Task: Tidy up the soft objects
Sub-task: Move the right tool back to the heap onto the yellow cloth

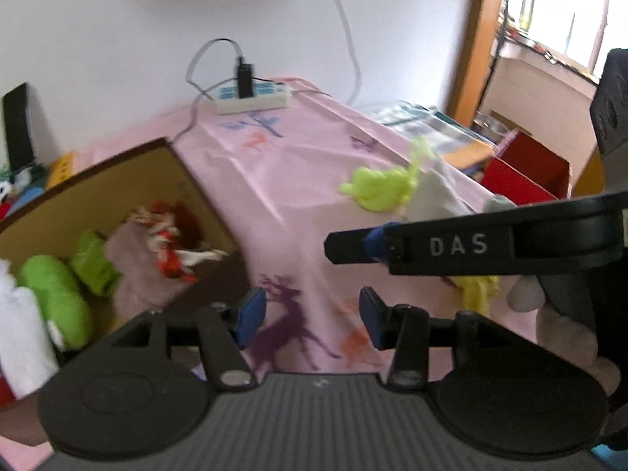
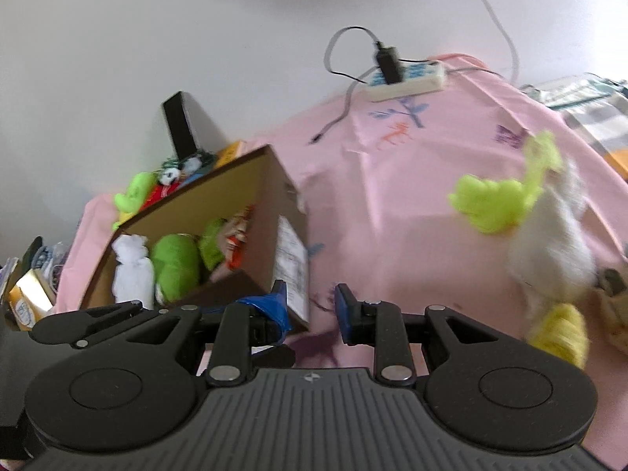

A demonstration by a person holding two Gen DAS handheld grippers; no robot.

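Green-white plush [image 2: 541,235] right of empty right hand-held gripper [image 2: 310,306]

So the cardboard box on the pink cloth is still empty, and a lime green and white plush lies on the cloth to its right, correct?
Not quite: the cardboard box is not empty. The right wrist view shows soft toys already inside it, a white one and a green one among them. The lime green and white plush does lie on the pink cloth to its right.

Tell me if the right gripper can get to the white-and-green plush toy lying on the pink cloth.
Probably yes. The right gripper is open and empty, and only bare pink cloth lies between it and the plush toy; the cardboard box sits off to the other side.
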